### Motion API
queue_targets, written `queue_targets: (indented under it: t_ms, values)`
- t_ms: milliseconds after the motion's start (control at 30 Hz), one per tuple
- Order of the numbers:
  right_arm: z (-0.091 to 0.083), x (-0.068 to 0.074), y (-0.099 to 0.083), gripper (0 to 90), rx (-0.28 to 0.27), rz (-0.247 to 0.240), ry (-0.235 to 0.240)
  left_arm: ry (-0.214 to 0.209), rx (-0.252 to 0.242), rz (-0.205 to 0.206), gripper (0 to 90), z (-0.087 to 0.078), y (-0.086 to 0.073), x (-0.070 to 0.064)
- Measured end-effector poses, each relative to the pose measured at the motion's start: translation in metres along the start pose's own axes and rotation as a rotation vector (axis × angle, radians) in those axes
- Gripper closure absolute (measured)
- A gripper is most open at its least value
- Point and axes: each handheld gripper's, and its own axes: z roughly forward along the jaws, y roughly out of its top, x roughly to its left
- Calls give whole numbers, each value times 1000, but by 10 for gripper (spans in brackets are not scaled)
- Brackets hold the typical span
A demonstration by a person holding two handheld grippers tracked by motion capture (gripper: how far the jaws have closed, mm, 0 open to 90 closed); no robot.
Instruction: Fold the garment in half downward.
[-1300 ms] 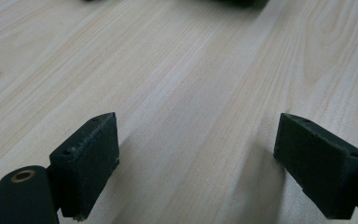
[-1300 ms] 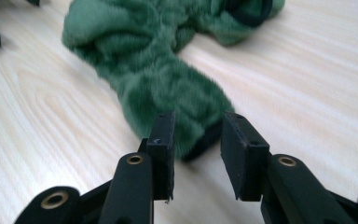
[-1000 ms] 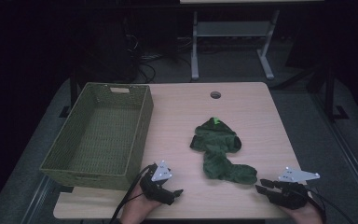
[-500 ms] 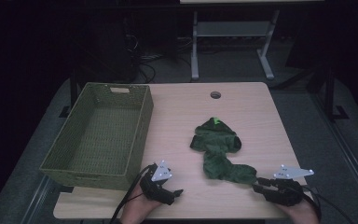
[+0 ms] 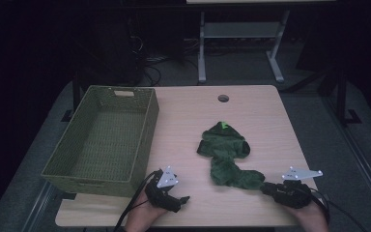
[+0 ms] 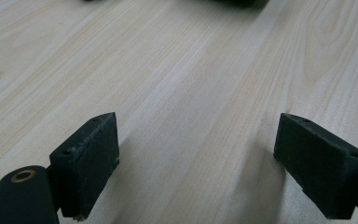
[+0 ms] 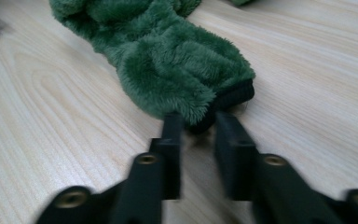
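Your left gripper (image 5: 181,198) sits at the near edge of the desk (image 5: 183,121), just in front of the near right corner of the woven basket (image 5: 105,137). Its jaws are spread wide in the left gripper view, nothing between them, only bare light wood grain; the pads (image 6: 86,161) hang just over the surface, I can't tell if they touch it.

Your right gripper (image 5: 265,186) is low near the near right corner of the desk, jaws aimed left at the green fleece garment (image 5: 226,154). In the right gripper view the jaws are nearly together with a narrow gap, tips (image 7: 172,122) right at the dark cuff (image 7: 228,100) of the garment's near end. Whether they actually pinch the cuff I can't tell; fabric bulges over the tips and hides the contact.

The green fleece garment (image 7: 168,56) lies crumpled right of the desk's centre, running from mid-desk toward the near edge, a small bright green tag (image 5: 224,125) at its far end. Its near end is the part at your right gripper.

The woven basket is olive green, rectangular, along the left edge of the desk, a handle slot (image 5: 122,93) in its far wall, with nothing inside. A round cable hole (image 5: 223,98) sits near the far edge of the desk. Your hands (image 5: 142,217) come in from the bottom, and cables trail off the near edge.
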Motion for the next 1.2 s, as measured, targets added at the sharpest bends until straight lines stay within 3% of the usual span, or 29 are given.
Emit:
queue_targets:
  t_ms: [133, 600, 1200]
  values:
    - [-2, 0, 2, 832, -9, -14, 10, 0, 0, -1, 131, 0, 0, 0]
    - [-17, 10, 22, 833, -83, -118, -8, 0, -2, -4, 131, 0, 0, 0]
    - [-5, 32, 61, 829, -141, -225, 52, 1, -5, -3, 131, 1, 0, 0]
